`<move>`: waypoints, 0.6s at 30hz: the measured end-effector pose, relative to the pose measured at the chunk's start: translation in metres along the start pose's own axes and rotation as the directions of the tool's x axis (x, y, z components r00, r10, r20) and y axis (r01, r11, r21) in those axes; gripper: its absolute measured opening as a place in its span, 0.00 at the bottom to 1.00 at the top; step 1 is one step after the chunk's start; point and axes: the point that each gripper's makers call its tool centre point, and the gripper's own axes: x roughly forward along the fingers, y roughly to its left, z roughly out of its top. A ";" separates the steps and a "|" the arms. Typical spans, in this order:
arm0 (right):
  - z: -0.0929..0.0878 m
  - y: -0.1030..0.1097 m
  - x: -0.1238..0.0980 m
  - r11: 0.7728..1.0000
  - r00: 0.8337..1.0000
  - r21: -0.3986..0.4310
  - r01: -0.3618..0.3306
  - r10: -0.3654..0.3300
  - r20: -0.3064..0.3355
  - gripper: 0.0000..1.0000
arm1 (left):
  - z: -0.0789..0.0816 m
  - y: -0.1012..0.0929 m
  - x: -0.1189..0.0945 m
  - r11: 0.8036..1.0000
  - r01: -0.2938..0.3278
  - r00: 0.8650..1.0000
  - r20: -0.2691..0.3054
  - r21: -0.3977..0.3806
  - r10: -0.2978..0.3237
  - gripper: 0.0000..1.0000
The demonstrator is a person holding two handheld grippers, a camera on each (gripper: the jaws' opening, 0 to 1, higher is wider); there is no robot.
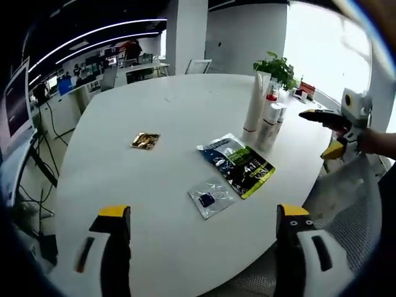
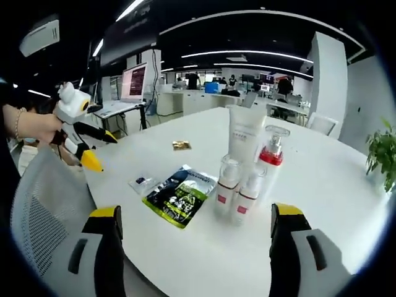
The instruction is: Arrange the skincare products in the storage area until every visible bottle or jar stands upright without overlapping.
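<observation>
Several skincare products stand upright in a close cluster on the white round table (image 1: 154,105). They are a tall white tube (image 1: 255,105) (image 2: 245,133), a pump bottle with a red collar (image 2: 270,154) and two small clear bottles (image 2: 226,185) (image 2: 247,197). A dark green sachet (image 1: 238,164) (image 2: 179,197) and a small clear sachet (image 1: 210,198) (image 2: 143,183) lie flat beside them. My left gripper (image 1: 203,211) (image 2: 99,150) is open and held off the table edge. My right gripper (image 2: 195,211) (image 1: 322,133) is also open, just short of the bottles, holding nothing.
A gold foil packet (image 1: 145,141) (image 2: 181,145) lies alone nearer the table's middle. A potted plant (image 1: 278,68) stands behind the bottles. A grey mesh chair (image 1: 346,229) (image 2: 43,210) sits at the table edge below the grippers. Desks and monitors fill the office behind.
</observation>
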 end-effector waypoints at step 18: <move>-0.008 -0.002 0.004 0.999 1.000 0.033 0.020 -0.020 -0.013 1.00 | 0.006 0.007 0.006 1.000 0.007 1.000 -0.027 0.019 -0.006 0.99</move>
